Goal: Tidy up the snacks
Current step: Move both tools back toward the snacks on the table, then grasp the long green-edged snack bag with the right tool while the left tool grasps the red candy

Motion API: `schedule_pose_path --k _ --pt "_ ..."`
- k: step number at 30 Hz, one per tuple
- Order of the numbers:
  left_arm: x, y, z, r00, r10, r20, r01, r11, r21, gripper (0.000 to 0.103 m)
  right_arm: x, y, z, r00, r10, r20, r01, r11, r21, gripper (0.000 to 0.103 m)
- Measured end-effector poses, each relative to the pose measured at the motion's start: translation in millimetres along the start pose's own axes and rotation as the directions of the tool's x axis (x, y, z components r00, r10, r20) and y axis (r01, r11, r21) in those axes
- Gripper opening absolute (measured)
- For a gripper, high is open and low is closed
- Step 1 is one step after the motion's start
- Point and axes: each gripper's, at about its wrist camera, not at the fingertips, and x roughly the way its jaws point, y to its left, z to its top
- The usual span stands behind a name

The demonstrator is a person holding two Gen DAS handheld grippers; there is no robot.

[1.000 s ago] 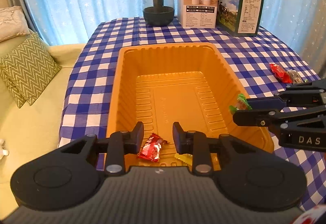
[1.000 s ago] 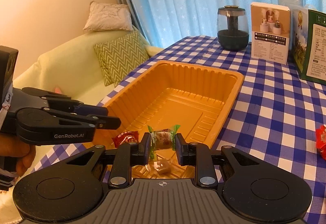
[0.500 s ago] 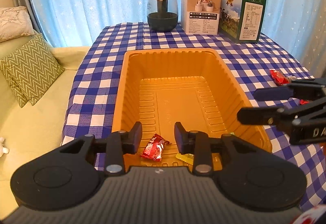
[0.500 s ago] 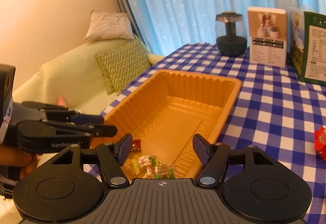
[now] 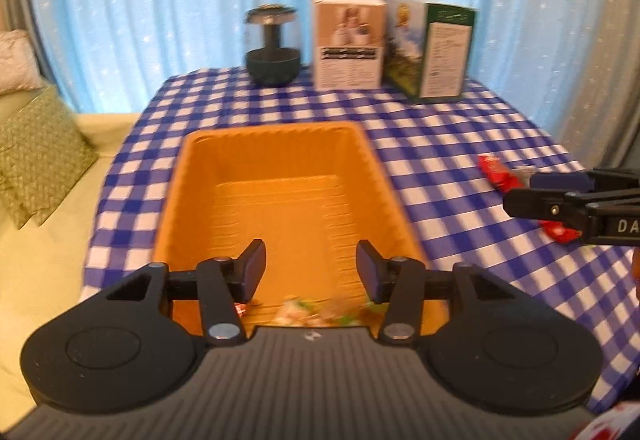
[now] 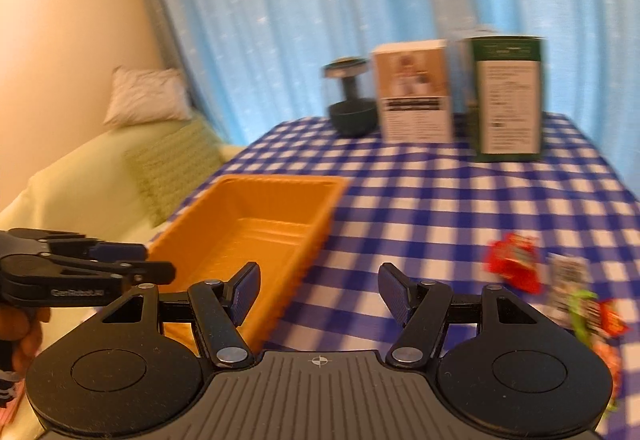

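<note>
An orange tray (image 5: 276, 152) (image 6: 256, 196) lies on the blue checked tablecloth. Several wrapped snacks (image 5: 316, 314) lie blurred at its near end. My left gripper (image 5: 311, 268) hangs over that near end; its jaws are opening and nothing is between them. My right gripper (image 6: 319, 290) stands open and empty over the cloth just right of the tray. It shows as dark fingers (image 5: 560, 196) in the left wrist view. A red snack packet (image 6: 514, 264) (image 5: 498, 170) and several other wrapped snacks (image 6: 588, 314) lie on the cloth to its right.
At the table's far end stand a dark glass jar (image 5: 272, 52), a white box (image 5: 348, 40) and a green box (image 5: 436, 48). A pale green sofa with cushions (image 5: 36, 156) sits to the left. Blue curtains hang behind. A hand (image 6: 24, 336) holds the left gripper.
The right gripper let the green-wrapped candy fall into the tray, opened, and swung right toward the loose snacks. The left gripper let go of the red candy, opened wider and drew back.
</note>
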Motion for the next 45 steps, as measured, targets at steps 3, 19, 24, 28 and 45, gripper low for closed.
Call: schedule_pose_path --k 3,19,24,28,45 --pt "0 -26 6 0.999 -0.049 0.006 0.049 0.998 0.034 0.048 -24 -22 -8 0.997 -0.07 0.029 0.069 0.997 0.046 0.065" --pt "9 -151 38 0.977 -0.215 0.004 0.211 0.961 0.181 0.056 -107 -113 -46 0.949 -0.316 0.014 0.311 0.94 0.143 0.065" --pt "24 -184 38 0.969 -0.248 -0.007 0.243 0.943 0.226 0.058 -109 -135 -49 0.941 -0.335 -0.042 0.338 0.926 0.168 0.065" --pt "45 -196 32 0.968 -0.251 -0.027 0.25 0.939 0.235 0.058 -100 -145 -42 0.945 -0.318 -0.074 0.325 0.939 0.112 0.062" --pt "101 -202 16 0.96 -0.271 -0.078 0.281 0.934 0.221 0.061 -18 -180 -35 0.932 -0.244 -0.269 0.244 0.969 -0.033 0.033"
